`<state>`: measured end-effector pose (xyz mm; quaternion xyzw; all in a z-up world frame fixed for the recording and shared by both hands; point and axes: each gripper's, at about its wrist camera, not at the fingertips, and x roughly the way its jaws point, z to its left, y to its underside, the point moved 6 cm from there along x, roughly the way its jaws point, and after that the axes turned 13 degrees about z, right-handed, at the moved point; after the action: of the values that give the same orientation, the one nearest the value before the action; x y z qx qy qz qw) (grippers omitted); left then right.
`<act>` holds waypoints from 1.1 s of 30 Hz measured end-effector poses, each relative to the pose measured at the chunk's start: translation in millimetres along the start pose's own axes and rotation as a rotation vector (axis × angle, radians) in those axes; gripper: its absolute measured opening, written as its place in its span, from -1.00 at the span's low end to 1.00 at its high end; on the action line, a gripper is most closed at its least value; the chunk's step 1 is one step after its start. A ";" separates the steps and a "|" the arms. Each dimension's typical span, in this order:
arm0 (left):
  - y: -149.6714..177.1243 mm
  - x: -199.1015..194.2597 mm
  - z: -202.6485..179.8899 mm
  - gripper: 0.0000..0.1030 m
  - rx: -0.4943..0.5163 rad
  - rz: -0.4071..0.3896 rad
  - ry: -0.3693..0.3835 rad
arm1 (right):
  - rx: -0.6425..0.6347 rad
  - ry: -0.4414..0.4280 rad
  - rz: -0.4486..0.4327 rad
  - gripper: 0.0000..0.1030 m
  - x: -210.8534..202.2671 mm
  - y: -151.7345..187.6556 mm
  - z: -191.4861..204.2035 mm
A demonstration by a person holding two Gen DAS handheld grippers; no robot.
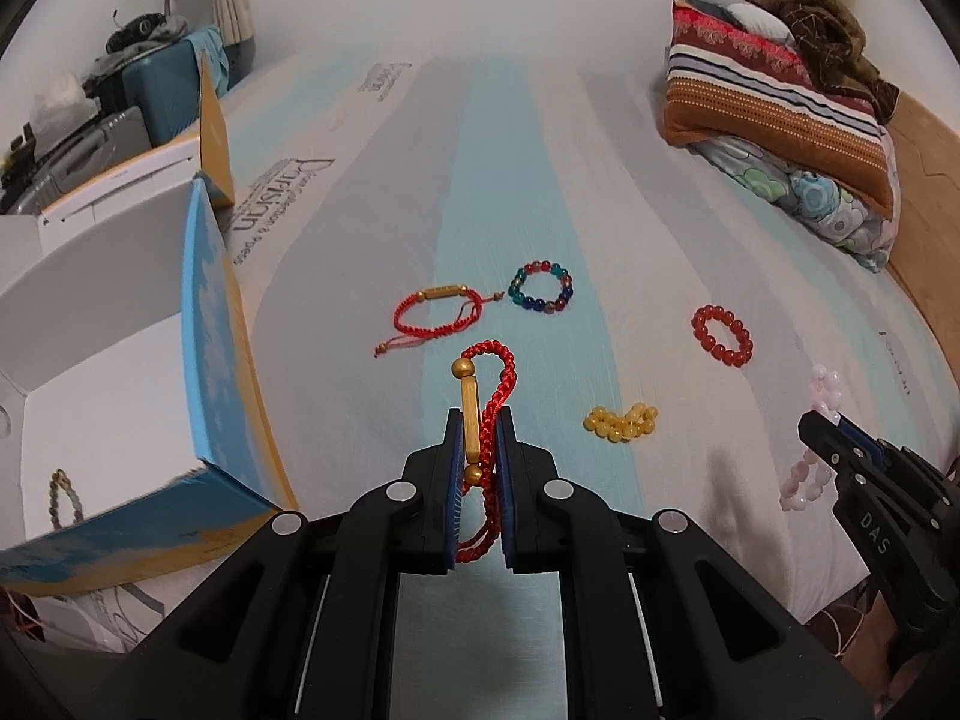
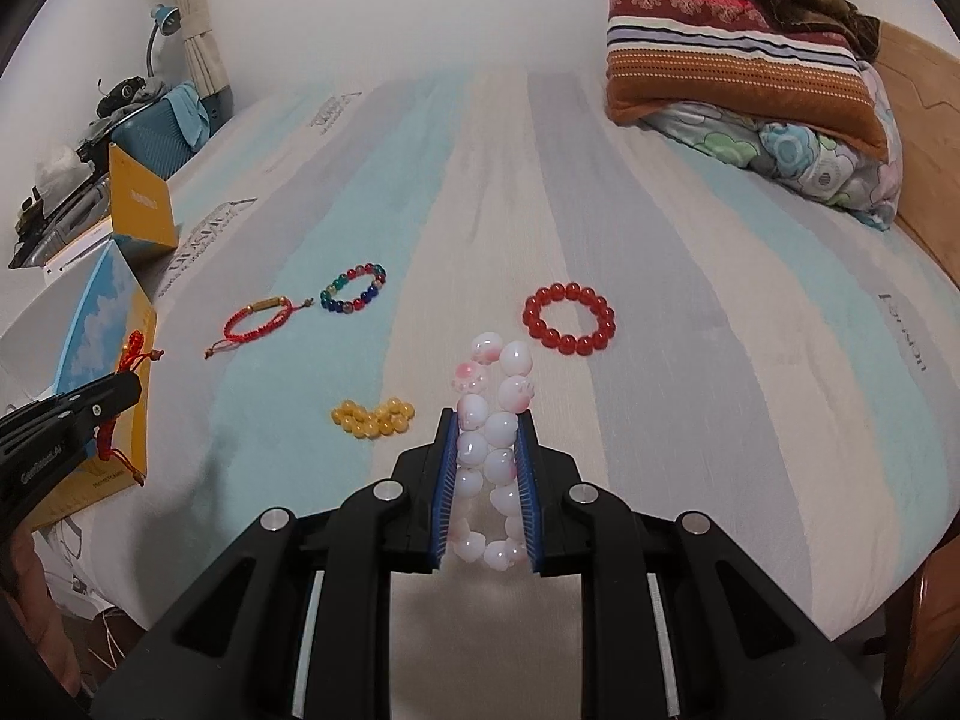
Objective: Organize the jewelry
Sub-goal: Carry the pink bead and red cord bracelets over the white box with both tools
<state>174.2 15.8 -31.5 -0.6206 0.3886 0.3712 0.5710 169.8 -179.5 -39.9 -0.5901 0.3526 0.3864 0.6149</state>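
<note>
Box [image 1: 120, 396]: cut off by the left frame edge; the small bracelet [image 1: 63, 498] inside is too blurred to name its beads.
Red braided bracelet [image 1: 489, 396]: lower loop hidden between the pads.
Pink bead bracelet [image 2: 492, 450]: sides masked by the pads.
Printed lettering [image 1: 282, 204] on the bed sheet: mostly illegible.
Bedside clutter [image 1: 72, 120]: indistinct.

Striped pillow [image 2: 738, 69] on floral quilt [image 2: 810, 162], blue desk lamp [image 2: 163, 18], blue suitcase [image 1: 165, 90]
</note>
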 end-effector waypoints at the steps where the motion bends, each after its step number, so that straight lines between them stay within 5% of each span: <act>1: -0.9 -1.6 0.7 -0.82 0.001 -0.003 -0.002 | -0.001 -0.001 -0.002 -0.65 -0.9 -1.5 1.4; 20: -7.7 -40.1 30.8 -0.82 -0.029 -0.056 -0.026 | -0.019 -0.021 -0.032 -0.65 -19.8 -29.1 42.3; 33: -7.1 -71.2 87.6 -0.82 -0.094 -0.094 -0.075 | -0.101 -0.078 -0.073 -0.65 -40.3 -53.8 114.4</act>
<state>149.1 107.7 29.6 -0.6500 0.3195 0.3849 0.5721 196.9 -67.9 26.6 -0.6174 0.2868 0.4035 0.6113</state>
